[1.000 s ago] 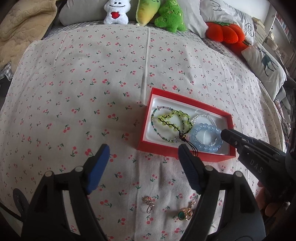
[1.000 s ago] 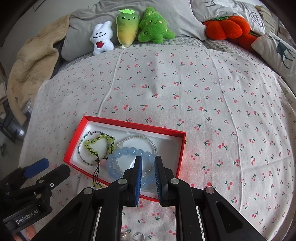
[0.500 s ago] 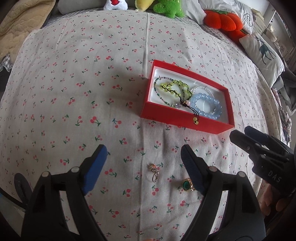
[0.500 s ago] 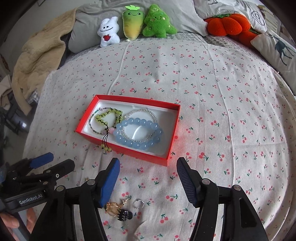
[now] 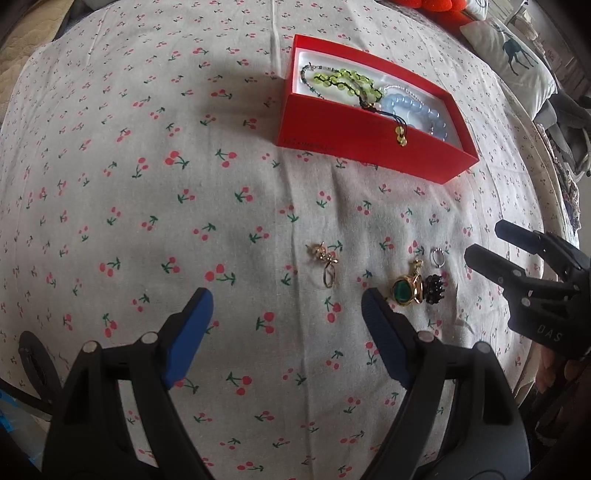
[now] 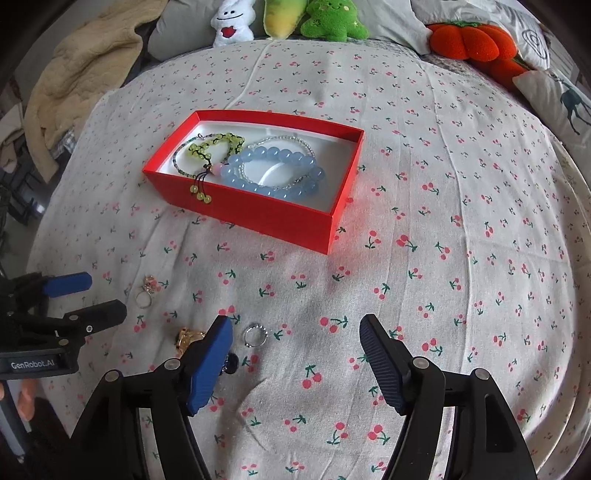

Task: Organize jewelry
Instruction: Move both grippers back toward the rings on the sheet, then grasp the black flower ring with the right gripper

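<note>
A red box (image 5: 369,147) (image 6: 258,214) on the cherry-print bedspread holds a blue bead bracelet (image 6: 275,173) (image 5: 417,110), a green bead bracelet (image 6: 216,146) (image 5: 343,81) with a tassel over the front wall, and thin beaded strands. Loose rings lie in front of the box: a gold ring pair (image 5: 327,264) (image 6: 146,291), a green-stone gold ring (image 5: 406,290) (image 6: 188,338), a black piece (image 5: 436,290) and a silver ring (image 5: 437,256) (image 6: 255,335). My left gripper (image 5: 284,317) is open and empty above the rings. My right gripper (image 6: 295,345) is open and empty, its left finger over the black piece.
Plush toys (image 6: 284,18) and an orange pumpkin cushion (image 6: 472,40) line the far edge of the bed. A deer-print pillow (image 6: 561,103) lies at the right. A beige blanket (image 6: 81,70) lies at the far left.
Both grippers pulled back from the box toward the near side of the bed. The right gripper opened from shut. The blue bracelet now lies in the box, and the loose rings came into view.
</note>
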